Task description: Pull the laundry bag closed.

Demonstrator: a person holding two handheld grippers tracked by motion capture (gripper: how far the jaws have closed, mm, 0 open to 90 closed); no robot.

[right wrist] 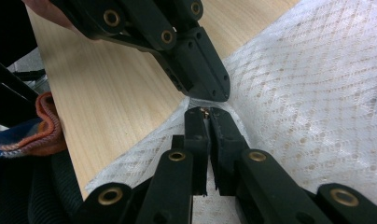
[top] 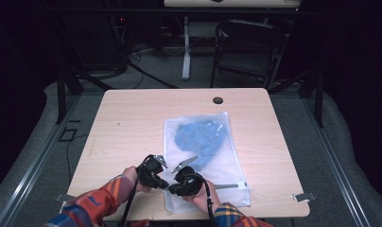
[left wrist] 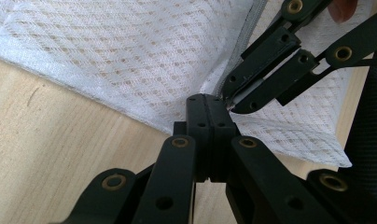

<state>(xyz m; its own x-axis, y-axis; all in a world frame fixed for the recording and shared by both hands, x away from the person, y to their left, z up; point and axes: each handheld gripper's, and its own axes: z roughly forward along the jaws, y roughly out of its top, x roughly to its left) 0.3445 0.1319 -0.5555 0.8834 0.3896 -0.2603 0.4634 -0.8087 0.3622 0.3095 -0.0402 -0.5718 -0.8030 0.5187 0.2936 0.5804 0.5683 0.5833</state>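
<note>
A white mesh zip bag (top: 205,163) lies flat on the wooden table (top: 132,123), and a blue garment (top: 201,139) shows through it. At the bag's near left corner the two grippers meet tip to tip. My left gripper (left wrist: 206,100) (top: 164,184) is shut on the edge of the mesh (left wrist: 130,51). My right gripper (right wrist: 206,113) (top: 172,188) is shut on a small metal zipper pull (right wrist: 205,111) at the end of the grey zipper (left wrist: 245,39). Each gripper appears in the other's view: the right one (left wrist: 233,100) and the left one (right wrist: 214,91).
A person's hands in plaid sleeves (top: 99,201) hold the grippers at the table's near edge. A round cable hole (top: 218,100) sits at the far side of the table. A dark chair (top: 246,47) and a table leg (top: 186,47) stand beyond it. Metal brackets (top: 305,196) stick out at the near corners.
</note>
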